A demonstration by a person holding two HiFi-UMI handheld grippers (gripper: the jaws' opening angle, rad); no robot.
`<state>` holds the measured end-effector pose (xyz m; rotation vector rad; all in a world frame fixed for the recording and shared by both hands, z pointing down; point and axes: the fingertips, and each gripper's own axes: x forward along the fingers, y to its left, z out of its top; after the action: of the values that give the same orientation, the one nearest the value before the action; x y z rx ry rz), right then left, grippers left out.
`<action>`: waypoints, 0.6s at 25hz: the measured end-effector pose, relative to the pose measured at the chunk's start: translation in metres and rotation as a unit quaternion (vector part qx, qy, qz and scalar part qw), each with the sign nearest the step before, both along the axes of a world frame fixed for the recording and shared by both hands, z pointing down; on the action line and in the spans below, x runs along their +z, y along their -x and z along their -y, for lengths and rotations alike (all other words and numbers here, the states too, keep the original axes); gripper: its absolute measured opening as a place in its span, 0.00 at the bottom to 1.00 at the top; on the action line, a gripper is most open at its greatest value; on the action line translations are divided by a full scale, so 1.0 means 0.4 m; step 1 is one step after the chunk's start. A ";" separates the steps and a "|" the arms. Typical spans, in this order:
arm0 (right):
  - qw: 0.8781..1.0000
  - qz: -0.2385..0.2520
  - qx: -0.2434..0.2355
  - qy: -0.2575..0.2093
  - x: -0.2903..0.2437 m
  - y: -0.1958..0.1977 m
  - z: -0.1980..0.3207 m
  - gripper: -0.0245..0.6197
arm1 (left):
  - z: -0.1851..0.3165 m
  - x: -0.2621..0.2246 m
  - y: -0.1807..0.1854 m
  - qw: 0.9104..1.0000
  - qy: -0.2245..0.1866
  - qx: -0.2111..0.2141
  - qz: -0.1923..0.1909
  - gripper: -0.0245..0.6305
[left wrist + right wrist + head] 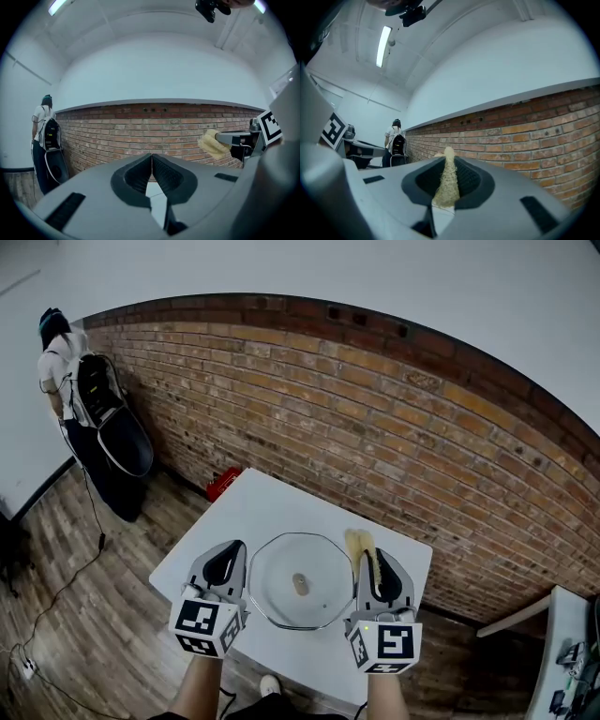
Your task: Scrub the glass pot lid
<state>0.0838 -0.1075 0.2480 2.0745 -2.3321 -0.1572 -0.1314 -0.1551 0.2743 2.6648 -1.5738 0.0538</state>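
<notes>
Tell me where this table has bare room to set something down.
The far end of the table, between the lid and the brick wall, is bare. The near half is crowded: the lid fills the middle, flanked by the left gripper and the right gripper with its sponge.

Here's the white table (pixel 258 507), set corner-on near the brick wall (pixel 375 418) and lying flat on its near half is the glass pot lid (pixel 281 563) — round and clear, the white top showing through it, its small pale knob (pixel 300 584) dead centre. The lid's rim sits inside the table's edges. The table stands on a wooden plank floor (pixel 103 643) — a red object (pixel 223 483) lies on those boards just beyond the table's far left edge, and a thin dark cable (pixel 58 594) trails across them well off to the left
</notes>
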 end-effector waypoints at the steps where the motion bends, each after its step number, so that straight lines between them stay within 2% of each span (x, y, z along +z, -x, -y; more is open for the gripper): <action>1: 1.000 -0.002 0.002 0.001 0.002 0.008 0.014 0.13 | 0.018 0.005 0.007 1.000 0.002 0.001 -0.001 0.05; 10: 1.000 -0.006 0.019 0.013 0.023 0.002 0.054 0.13 | 0.080 0.048 0.003 1.000 0.021 0.020 0.004 0.05; 15: 1.000 -0.005 0.017 0.016 0.029 -0.018 0.059 0.13 | 0.082 0.055 -0.009 0.999 0.026 0.016 0.011 0.05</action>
<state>0.0908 -0.1312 0.2594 2.0917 -2.2780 -0.1280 -0.1278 -0.1878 0.2962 2.6583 -1.5139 0.1227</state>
